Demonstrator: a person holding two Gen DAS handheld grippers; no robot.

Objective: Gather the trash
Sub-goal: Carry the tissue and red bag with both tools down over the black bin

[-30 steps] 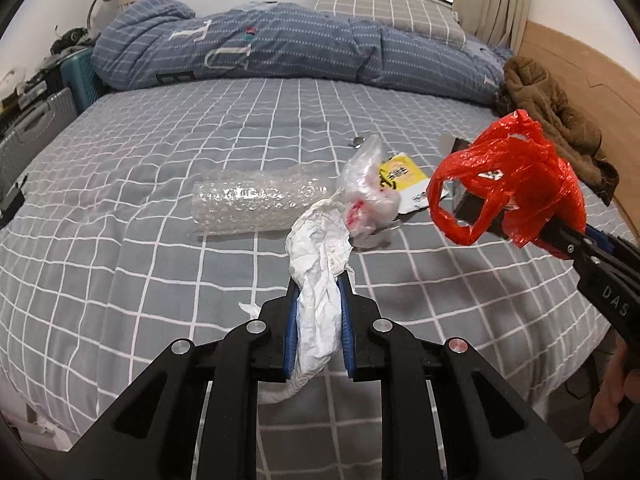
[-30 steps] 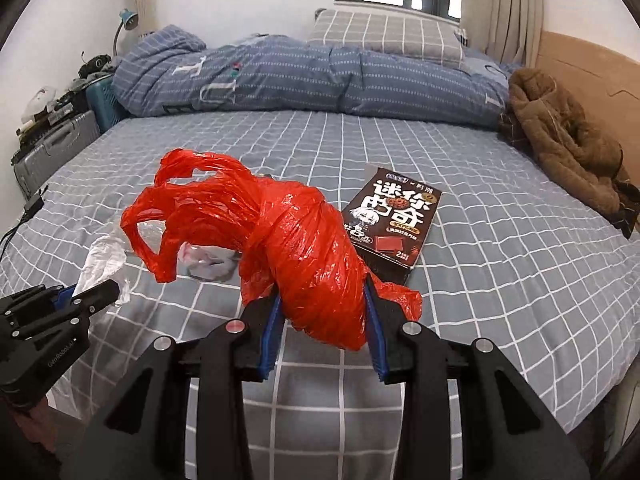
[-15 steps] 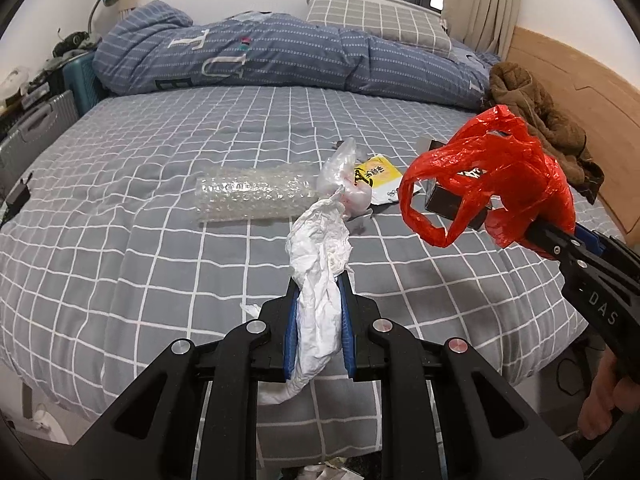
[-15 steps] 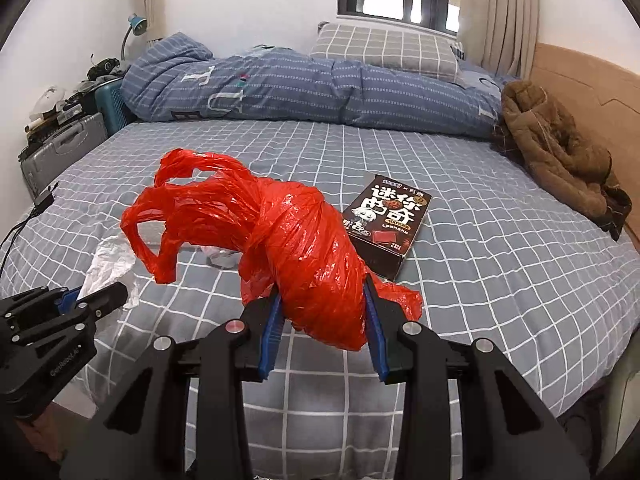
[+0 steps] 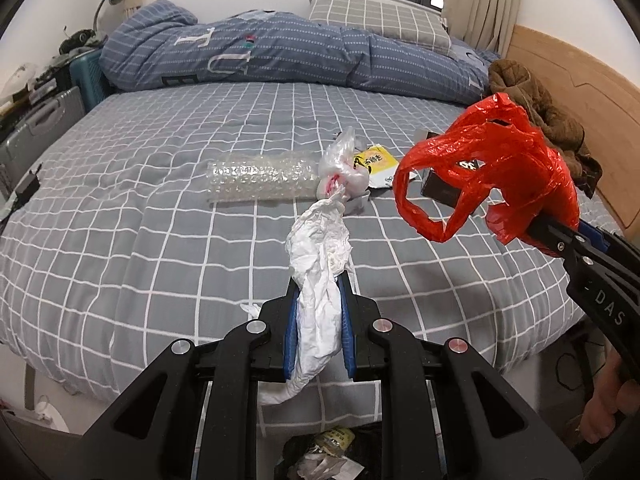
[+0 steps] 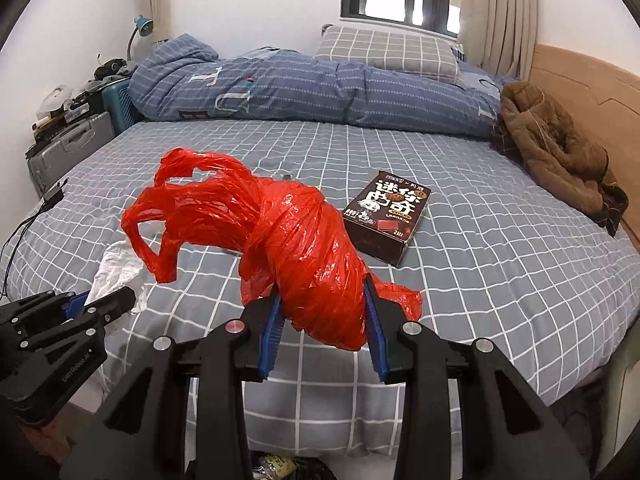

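The left gripper [image 5: 318,280] is clamped tight on a crumpled white tissue [image 5: 320,256], a wrinkled, papery wad that sticks up past the blue pads and trails a twisted tail below them; it hangs above the near edge of the bed [image 5: 120,208]. The right gripper [image 6: 322,292] pinches a red plastic bag [image 6: 296,248] with its jaws partway apart, squeezing the bunched, glossy, creased film while the loose handle loops flop out to the left in the air. More litter lies on the grey checked sheet: a clear roll of bubble wrap [image 5: 260,180] on its side, a crinkled clear plastic bag [image 5: 342,168] touching its right end, and a yellow and white packet [image 5: 376,164] just beside that. A dark box [image 6: 386,216] with printed characters lies flat near the middle of the bed, well apart from a brown jacket [image 6: 556,148] heaped against the wooden headboard [image 6: 592,84].
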